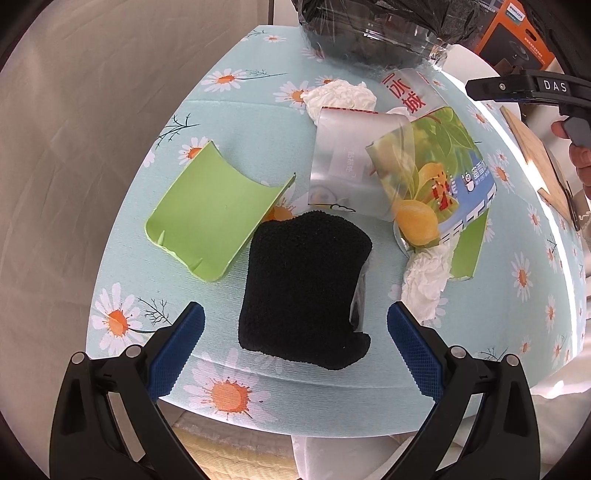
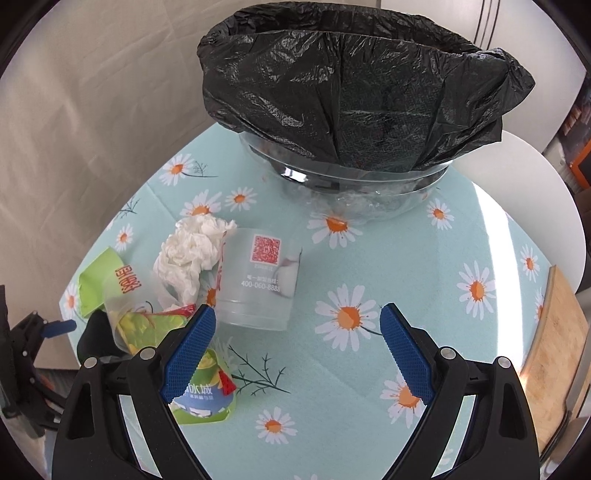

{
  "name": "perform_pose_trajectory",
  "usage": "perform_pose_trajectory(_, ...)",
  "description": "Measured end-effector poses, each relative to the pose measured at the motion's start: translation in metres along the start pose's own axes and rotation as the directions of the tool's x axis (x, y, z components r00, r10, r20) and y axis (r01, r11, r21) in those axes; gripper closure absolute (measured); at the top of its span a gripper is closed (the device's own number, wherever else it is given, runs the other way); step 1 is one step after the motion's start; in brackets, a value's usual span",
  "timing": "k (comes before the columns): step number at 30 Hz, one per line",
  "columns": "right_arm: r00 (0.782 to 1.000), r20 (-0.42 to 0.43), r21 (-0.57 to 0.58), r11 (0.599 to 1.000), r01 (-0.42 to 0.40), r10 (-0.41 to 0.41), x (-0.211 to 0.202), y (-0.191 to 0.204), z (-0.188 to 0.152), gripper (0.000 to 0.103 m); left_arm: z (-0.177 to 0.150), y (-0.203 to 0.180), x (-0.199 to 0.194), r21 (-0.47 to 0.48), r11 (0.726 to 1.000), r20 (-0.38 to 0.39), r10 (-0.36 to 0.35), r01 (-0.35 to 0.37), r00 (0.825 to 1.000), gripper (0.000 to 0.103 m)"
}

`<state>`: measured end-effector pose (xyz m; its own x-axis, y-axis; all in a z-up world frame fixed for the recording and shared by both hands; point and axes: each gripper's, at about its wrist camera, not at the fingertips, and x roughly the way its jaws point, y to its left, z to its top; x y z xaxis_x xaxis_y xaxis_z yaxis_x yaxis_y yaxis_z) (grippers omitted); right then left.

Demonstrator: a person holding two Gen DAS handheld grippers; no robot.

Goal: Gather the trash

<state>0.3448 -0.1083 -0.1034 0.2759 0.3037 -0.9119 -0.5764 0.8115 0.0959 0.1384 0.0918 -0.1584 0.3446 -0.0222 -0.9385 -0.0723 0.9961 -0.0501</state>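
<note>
Two wide-spread hand-held grippers, left and right, over cluttered table.

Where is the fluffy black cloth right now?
In the left wrist view, the fluffy black cloth lies on the daisy-patterned tablecloth, ahead of the open left gripper, beside the green cardboard piece.

The left gripper is hanging wide open over the near edge of the daisy tablecloth, its blue fingers flanking a black sock without touching it. A green cup piece is lying just left of the sock, while a clear cup, a printed cup and two tissues are crowding behind, with the bin sitting at the far edge.
</note>
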Motion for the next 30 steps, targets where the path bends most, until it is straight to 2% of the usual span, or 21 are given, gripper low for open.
perform_pose_trajectory(7,0.999,-0.049,0.021,1.0,-0.019,0.02,0.028,0.005,0.003,0.017,-0.002,0.013,0.009,-0.052,0.998,0.0,-0.045,0.045,0.999,0.008)
perform_pose_trajectory(10,0.997,-0.069,0.037,0.999,-0.021,0.023,0.04,0.005,0.007,0.017,-0.001,0.012,0.011,-0.042,0.998,0.01,-0.046,0.047,0.999,0.011)
perform_pose_trajectory(15,0.996,-0.06,0.054,0.997,-0.06,0.063,0.056,0.008,0.014,0.017,0.002,0.007,0.02,-0.02,0.997,-0.013,-0.078,0.078,0.997,0.021)
perform_pose_trajectory(17,0.994,-0.062,0.07,0.994,-0.087,0.091,0.062,0.009,0.013,0.022,0.002,0.004,0.023,-0.004,0.997,-0.022,-0.082,0.082,0.996,0.032)
perform_pose_trajectory(18,0.992,-0.064,0.078,0.991,-0.104,0.109,0.064,0.01,0.012,0.036,0.002,0.002,0.024,0.005,0.996,-0.03,-0.094,0.094,0.995,0.035)
perform_pose_trajectory(19,0.989,-0.073,0.084,0.989,-0.119,0.125,0.067,0.011,0.011,0.041,0.002,0.0,0.024,0.014,0.996,-0.031,-0.086,0.086,0.996,0.036)
perform_pose_trajectory(23,0.985,-0.072,0.087,0.984,-0.153,0.159,0.065,0.011,0.008,0.046,0.004,-0.003,0.023,0.033,0.997,-0.049,-0.074,0.075,0.996,0.038)
perform_pose_trajectory(26,0.989,-0.079,0.075,0.99,-0.123,0.129,0.061,0.01,0.003,0.046,0.004,-0.006,0.022,0.039,0.997,-0.06,-0.058,0.061,0.996,0.039)
perform_pose_trajectory(30,0.987,-0.07,0.077,0.987,-0.14,0.145,0.048,0.002,-0.008,0.047,0.005,-0.015,0.016,0.07,0.996,-0.061,-0.046,0.05,0.997,0.039)
